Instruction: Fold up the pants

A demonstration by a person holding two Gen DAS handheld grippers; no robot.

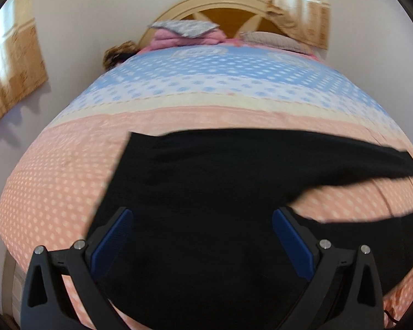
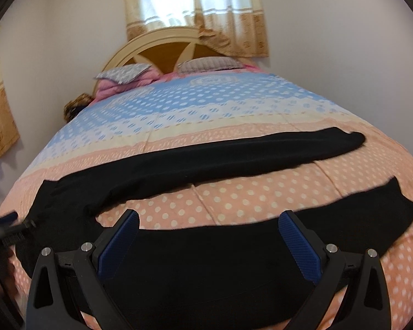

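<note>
Black pants (image 2: 206,162) flat on bed (image 2: 234,200), legs splayed toward 3 o'clock | both hand-held grippers released, left (image 1: 203,214), right (image 2: 209,220) | step: pre-grasp | next: pinch near leg, fold onto far leg

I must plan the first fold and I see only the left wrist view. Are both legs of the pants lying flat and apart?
Observer: Yes. In the right wrist view the far leg and near leg lie flat, bedspread showing between.
Operator: Does the right gripper hold anything?
Observer: No. The right gripper is open above the near leg.
Operator: And where do the cuffs end?
Observer: Both end on the bed, toward its right side.
</note>
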